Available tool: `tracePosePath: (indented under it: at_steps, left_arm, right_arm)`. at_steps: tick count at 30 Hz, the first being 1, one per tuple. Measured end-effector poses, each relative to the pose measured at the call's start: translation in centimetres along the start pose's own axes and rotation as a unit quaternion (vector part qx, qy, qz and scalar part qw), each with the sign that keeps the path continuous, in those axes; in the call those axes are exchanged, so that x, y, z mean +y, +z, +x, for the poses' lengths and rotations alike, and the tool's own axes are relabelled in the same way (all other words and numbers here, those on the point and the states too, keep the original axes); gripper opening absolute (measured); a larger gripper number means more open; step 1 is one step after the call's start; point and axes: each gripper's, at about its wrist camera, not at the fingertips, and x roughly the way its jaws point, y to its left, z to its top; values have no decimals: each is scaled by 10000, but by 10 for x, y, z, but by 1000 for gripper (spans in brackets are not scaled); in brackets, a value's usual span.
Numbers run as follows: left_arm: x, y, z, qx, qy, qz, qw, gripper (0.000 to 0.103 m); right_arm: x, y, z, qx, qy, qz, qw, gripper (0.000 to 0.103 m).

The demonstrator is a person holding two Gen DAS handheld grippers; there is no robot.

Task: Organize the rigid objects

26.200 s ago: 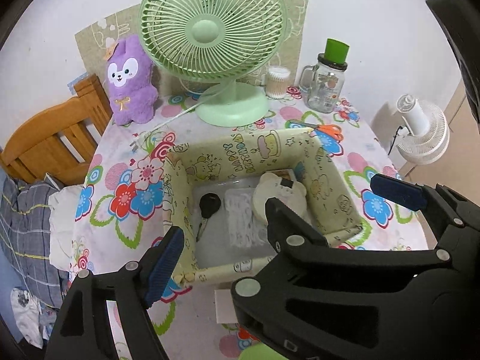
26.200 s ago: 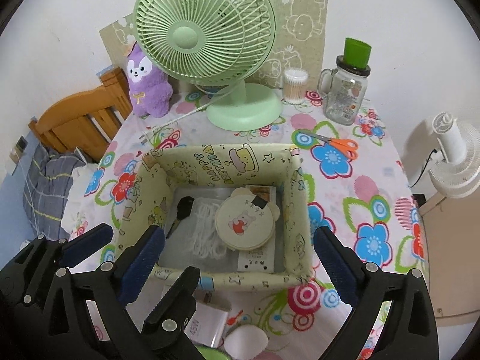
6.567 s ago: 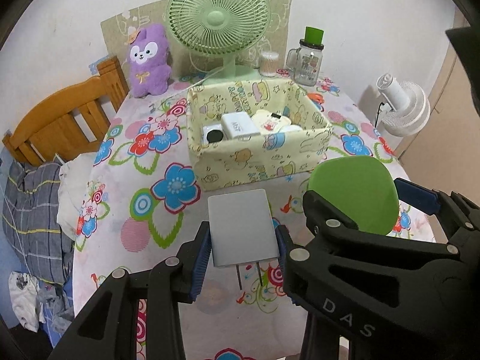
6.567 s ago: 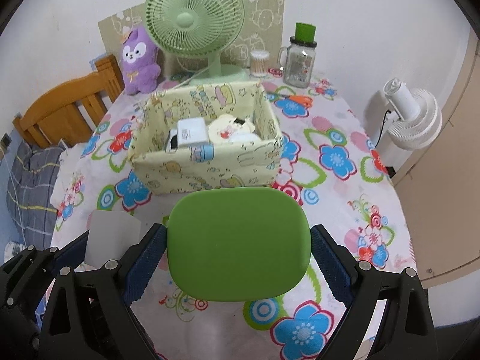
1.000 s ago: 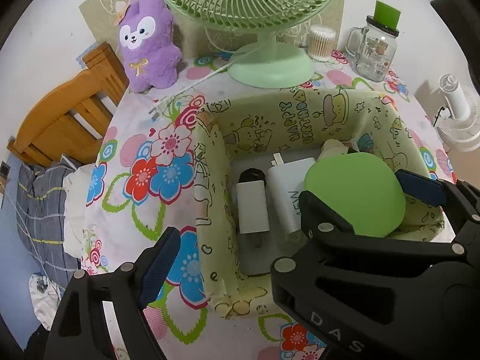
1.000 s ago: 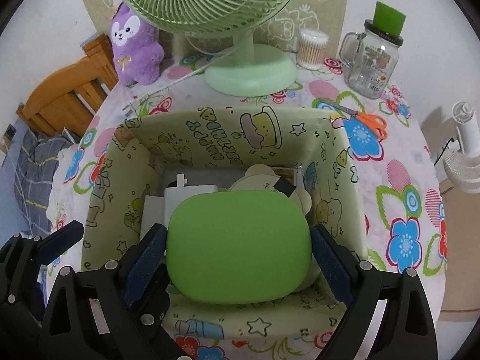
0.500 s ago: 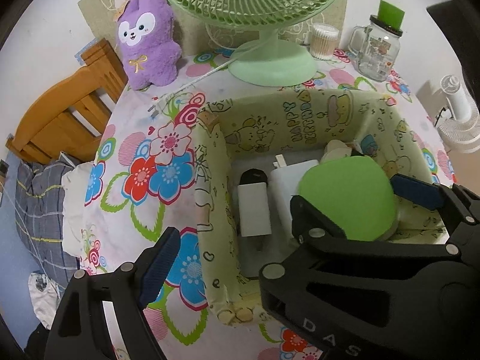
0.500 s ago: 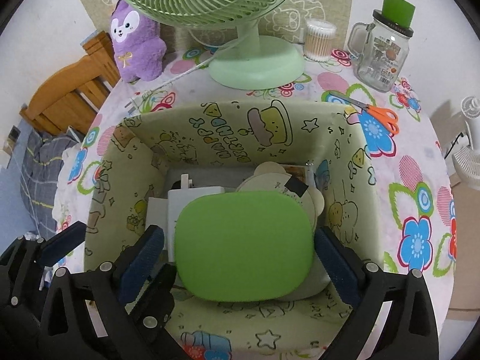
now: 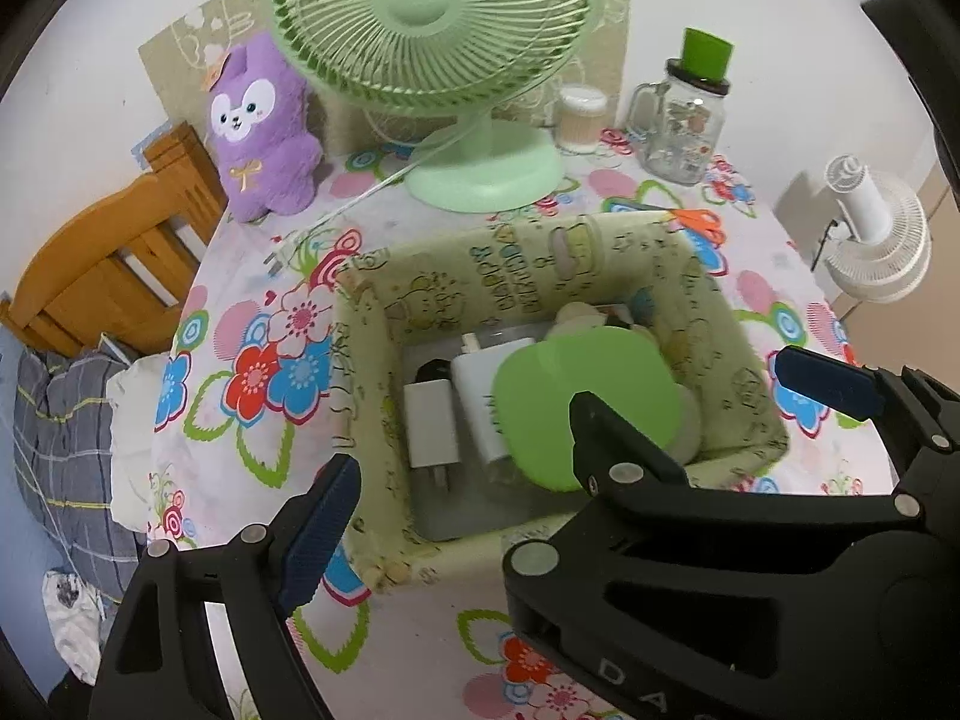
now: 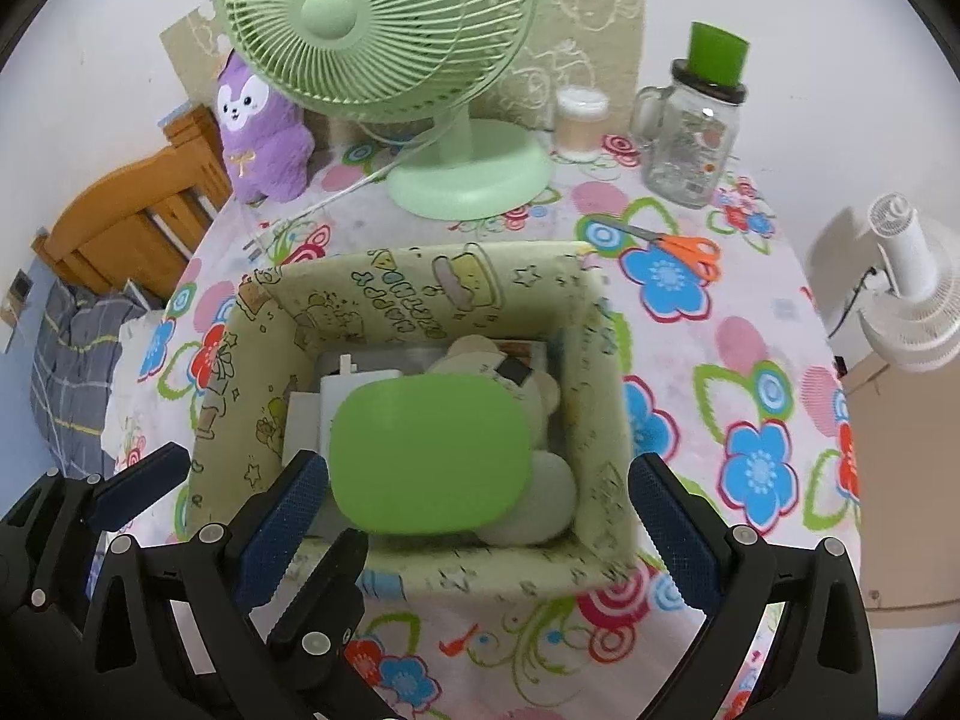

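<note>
Smooth green rounded-rectangle case lies inside the soft printed fabric box, atop white chargers. Right gripper jaws wide, clear of it. Left gripper jaws wide, holding nothing.

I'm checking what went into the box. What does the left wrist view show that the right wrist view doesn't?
Only the left wrist view shows the small white charger whole, with a black item behind it. Only the right wrist view shows the orange scissors whole and the open right gripper. Both show the green case lying in the fabric box, the fan and the jar.
</note>
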Motion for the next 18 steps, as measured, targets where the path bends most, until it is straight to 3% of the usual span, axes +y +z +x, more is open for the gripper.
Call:
tracePosePath:
  at_steps: [18]
  left_arm:
    - [-15,-34,-47,-285,-133,74,9995,89]
  right_arm:
    - [-11,-39,-54,-236,-99,95,9996,102]
